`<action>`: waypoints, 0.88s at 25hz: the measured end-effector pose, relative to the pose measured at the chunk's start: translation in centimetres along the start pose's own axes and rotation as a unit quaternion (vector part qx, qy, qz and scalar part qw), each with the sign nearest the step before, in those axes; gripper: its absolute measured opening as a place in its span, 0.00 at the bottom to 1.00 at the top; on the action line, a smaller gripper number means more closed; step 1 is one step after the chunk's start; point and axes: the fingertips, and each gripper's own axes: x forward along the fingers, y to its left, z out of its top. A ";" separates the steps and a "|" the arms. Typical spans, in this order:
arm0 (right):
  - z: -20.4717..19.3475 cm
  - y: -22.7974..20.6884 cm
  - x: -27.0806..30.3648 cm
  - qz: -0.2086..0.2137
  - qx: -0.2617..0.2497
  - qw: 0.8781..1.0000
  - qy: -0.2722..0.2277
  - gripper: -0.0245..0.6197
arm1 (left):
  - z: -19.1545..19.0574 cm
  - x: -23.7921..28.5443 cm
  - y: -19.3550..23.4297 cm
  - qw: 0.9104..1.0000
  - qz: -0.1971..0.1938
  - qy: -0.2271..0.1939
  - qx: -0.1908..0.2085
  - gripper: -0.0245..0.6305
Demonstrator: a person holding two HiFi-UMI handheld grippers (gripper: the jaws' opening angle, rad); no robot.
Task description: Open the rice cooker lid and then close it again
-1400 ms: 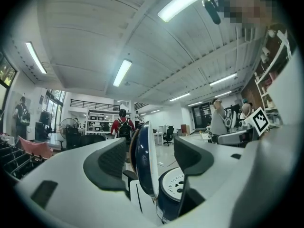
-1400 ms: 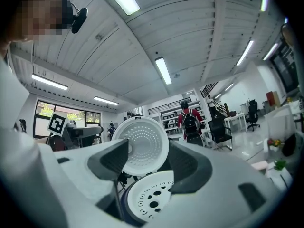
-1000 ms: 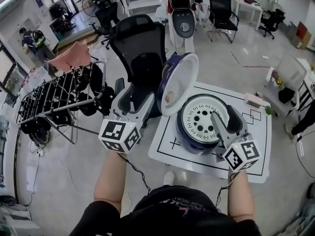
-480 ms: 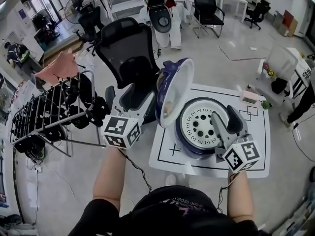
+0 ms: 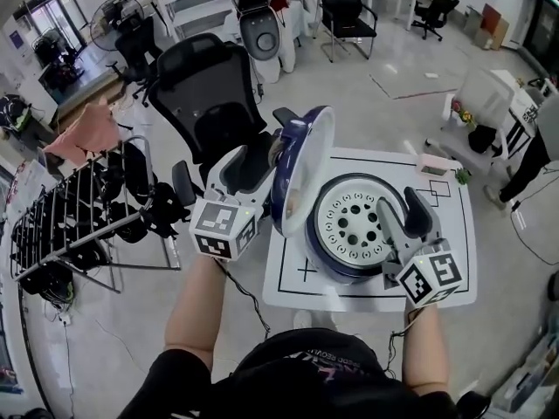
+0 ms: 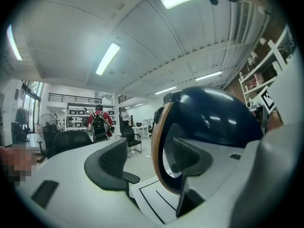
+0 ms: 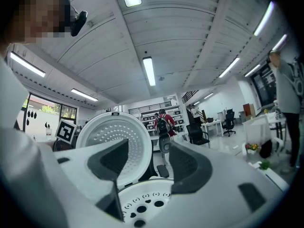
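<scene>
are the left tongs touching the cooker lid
Cannot tell. In the left gripper view one pad of the left tongs overlaps the lid's blue shell, but no contact or gap shows.

A pale, glossy floor [image 5: 419,77] fills the head view. A black mesh office chair [image 5: 205,103] stands upper centre-left. At left, a wire drying rack [image 5: 87,225] carries dark items, with a pink cloth [image 5: 87,133] at its upper end. A standing fan [image 5: 109,11] occupies the upper left corner, and more black chairs [image 5: 342,7] line the top. A white table [image 5: 288,291] with black line markings sits lower centre. In the gripper views, a white ceiling [image 6: 71,32] bears long strip lights [image 6: 108,58], and a window [image 7: 42,109] shows at left.
</scene>
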 end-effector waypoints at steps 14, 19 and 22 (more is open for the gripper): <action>-0.4 -0.8 -0.4 -0.034 0.002 0.999 0.002 0.44 | -0.1 2.9 -0.3 0.999 -0.037 0.003 0.015 0.41; -0.5 -1.1 -0.6 -0.041 0.004 0.999 0.002 0.44 | 0.0 3.2 -1.1 0.998 -0.062 0.002 0.016 0.33; -0.7 -1.3 -0.7 -0.044 0.006 0.999 0.001 0.44 | 0.1 3.3 -2.1 0.996 -0.082 0.003 0.024 0.24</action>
